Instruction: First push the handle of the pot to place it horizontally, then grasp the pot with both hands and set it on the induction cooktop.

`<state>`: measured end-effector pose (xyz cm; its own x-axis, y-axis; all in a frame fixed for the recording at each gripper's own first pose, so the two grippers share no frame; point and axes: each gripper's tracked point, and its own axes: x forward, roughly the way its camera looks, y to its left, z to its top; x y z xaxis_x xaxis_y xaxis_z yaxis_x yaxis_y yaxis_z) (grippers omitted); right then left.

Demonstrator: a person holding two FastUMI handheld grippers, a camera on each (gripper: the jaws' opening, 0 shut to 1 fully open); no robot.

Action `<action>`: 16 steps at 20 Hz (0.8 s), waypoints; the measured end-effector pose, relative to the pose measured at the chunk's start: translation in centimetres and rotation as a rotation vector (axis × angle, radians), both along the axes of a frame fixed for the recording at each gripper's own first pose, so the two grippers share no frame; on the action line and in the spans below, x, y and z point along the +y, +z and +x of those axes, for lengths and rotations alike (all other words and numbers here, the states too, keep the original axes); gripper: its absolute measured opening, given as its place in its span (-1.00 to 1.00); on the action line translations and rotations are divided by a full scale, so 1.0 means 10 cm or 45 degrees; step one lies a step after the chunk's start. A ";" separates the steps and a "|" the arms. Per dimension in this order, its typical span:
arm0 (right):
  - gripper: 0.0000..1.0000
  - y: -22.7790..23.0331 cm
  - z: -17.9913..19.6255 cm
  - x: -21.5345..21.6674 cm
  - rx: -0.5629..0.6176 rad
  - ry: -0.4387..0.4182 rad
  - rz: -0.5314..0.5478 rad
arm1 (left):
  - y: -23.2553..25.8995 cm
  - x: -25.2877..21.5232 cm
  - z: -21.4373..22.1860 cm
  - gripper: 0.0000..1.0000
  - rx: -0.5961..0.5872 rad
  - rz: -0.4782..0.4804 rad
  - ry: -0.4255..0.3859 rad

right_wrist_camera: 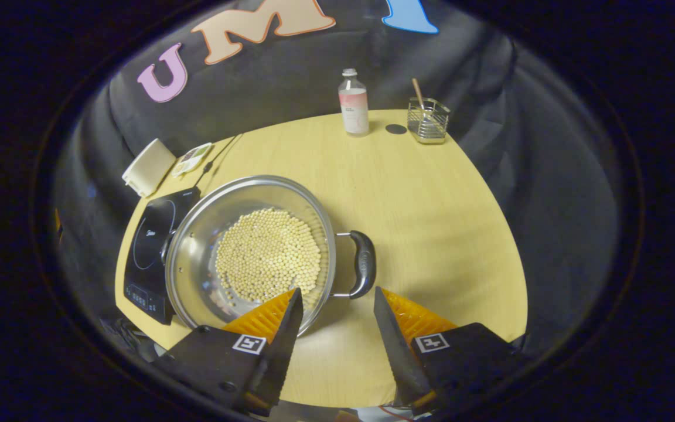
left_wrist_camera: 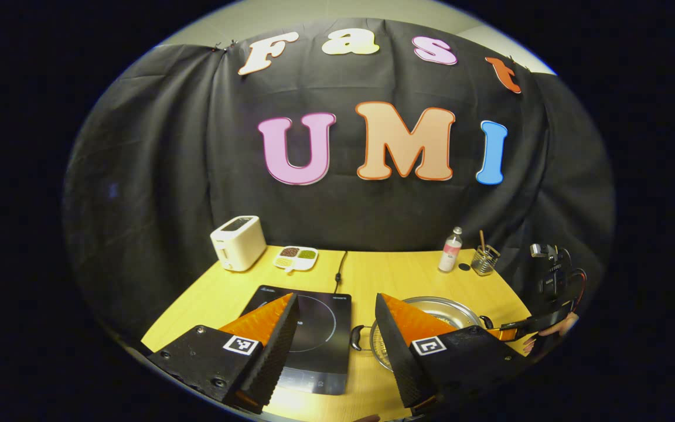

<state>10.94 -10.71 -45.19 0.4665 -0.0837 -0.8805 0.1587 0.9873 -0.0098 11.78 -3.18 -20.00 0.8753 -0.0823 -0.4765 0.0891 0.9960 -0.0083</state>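
A steel pot (right_wrist_camera: 197,240) holding pale round beans (right_wrist_camera: 267,255) stands on the wooden table, just right of the black induction cooktop (right_wrist_camera: 153,240). Its dark right handle (right_wrist_camera: 364,264) lies just ahead of the gap of my right gripper (right_wrist_camera: 337,293), which is open and touches nothing. In the left gripper view my left gripper (left_wrist_camera: 336,300) hovers open above the cooktop (left_wrist_camera: 308,340), with the pot (left_wrist_camera: 454,308) partly hidden behind its right finger. The pot's left handle (left_wrist_camera: 358,338) shows between the fingers. The right gripper (left_wrist_camera: 519,329) and a hand (left_wrist_camera: 554,331) sit beyond the pot.
At the back of the table stand a white toaster (left_wrist_camera: 238,242), a small divided dish (left_wrist_camera: 296,257), a bottle (right_wrist_camera: 353,104) and a wire holder (right_wrist_camera: 428,120). The cooktop's cord (left_wrist_camera: 340,264) runs to the back edge. Bare tabletop (right_wrist_camera: 431,234) spreads right of the pot.
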 end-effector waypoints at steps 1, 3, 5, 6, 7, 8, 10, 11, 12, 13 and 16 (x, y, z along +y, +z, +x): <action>0.46 -0.01 0.01 -0.01 0.004 -0.024 -0.002 | -0.12 -0.05 0.04 0.60 0.027 -0.030 -0.044; 0.46 -0.04 0.03 -0.04 0.023 -0.066 -0.020 | -0.42 -0.13 0.05 0.60 0.146 -0.093 -0.121; 0.46 -0.03 0.06 -0.03 0.027 -0.102 -0.042 | -0.73 -0.16 0.07 0.61 0.249 -0.146 -0.167; 0.46 -0.03 0.07 -0.02 0.030 -0.111 -0.052 | -0.85 -0.20 0.10 0.62 0.292 -0.167 -0.184; 0.46 -0.03 0.08 -0.01 0.028 -0.118 -0.064 | -0.93 -0.22 0.14 0.55 0.318 -0.183 -0.202; 0.46 -0.04 0.09 -0.02 0.034 -0.122 -0.077 | -0.98 -0.20 0.18 0.63 0.347 -0.187 -0.220; 0.48 -0.04 0.09 0.00 0.044 -0.115 -0.085 | -1.14 -0.21 0.27 0.64 0.396 -0.179 -0.242; 0.48 -0.08 0.11 0.00 0.045 -0.109 -0.085 | -1.24 -0.24 0.27 0.63 0.438 -0.183 -0.246; 0.48 -0.12 0.12 -0.02 0.067 -0.102 -0.087 | -1.38 -0.25 0.23 0.73 0.497 -0.185 -0.239; 0.46 -0.16 0.10 -0.02 0.089 -0.100 -0.084 | -1.52 -0.26 0.21 0.64 0.567 -0.195 -0.214; 0.48 -0.28 0.19 0.00 0.108 -0.073 -0.072 | -1.86 -0.30 0.13 0.64 0.714 -0.218 -0.172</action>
